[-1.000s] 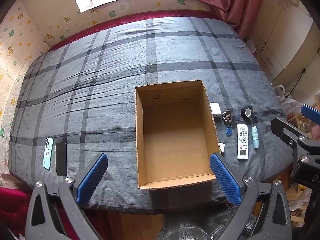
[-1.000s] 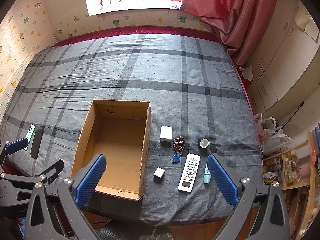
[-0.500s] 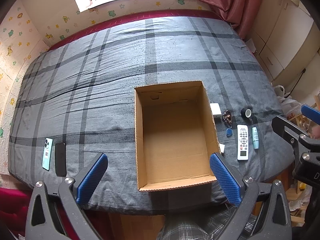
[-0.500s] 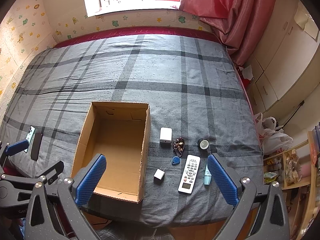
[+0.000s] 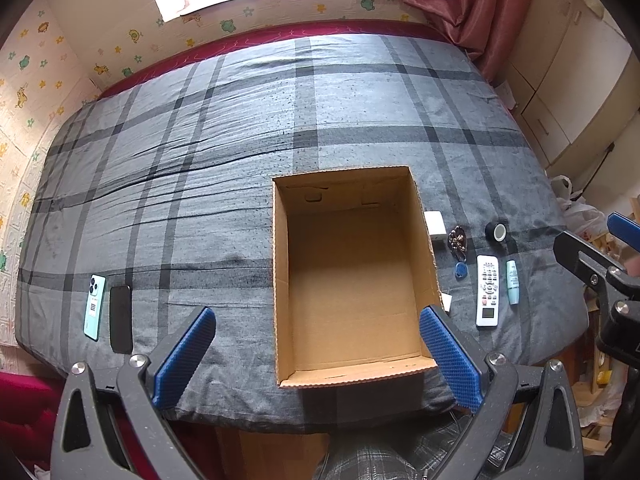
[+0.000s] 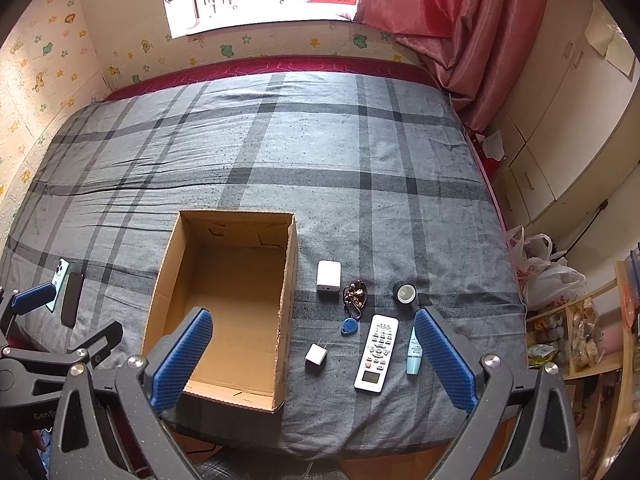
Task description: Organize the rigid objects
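An open, empty cardboard box [image 5: 280, 264] [image 6: 288, 280] sits on the grey plaid bed. Right of it lie a white charger block [image 6: 329, 275], a key bunch with a blue fob [image 6: 354, 300], a black tape roll [image 6: 405, 293], a white remote [image 6: 377, 353], a teal tube [image 6: 413, 351] and a small white plug [image 6: 316, 355]. Left of the box lie a teal phone [image 5: 95, 306] and a black phone [image 5: 120, 318]. My left gripper [image 5: 316, 354] is open and empty above the box's near edge. My right gripper [image 6: 312, 356] is open and empty above the small items.
The bed's near edge lies just below both grippers. A red curtain [image 6: 460, 20] and white cupboards [image 6: 568, 120] stand at the right, with plastic bags [image 6: 548, 268] and a cluttered wooden shelf [image 6: 584, 332] beside the bed.
Both views have shifted only slightly; the items appear a touch lower and nearer. Nothing has been taken hold of or moved.
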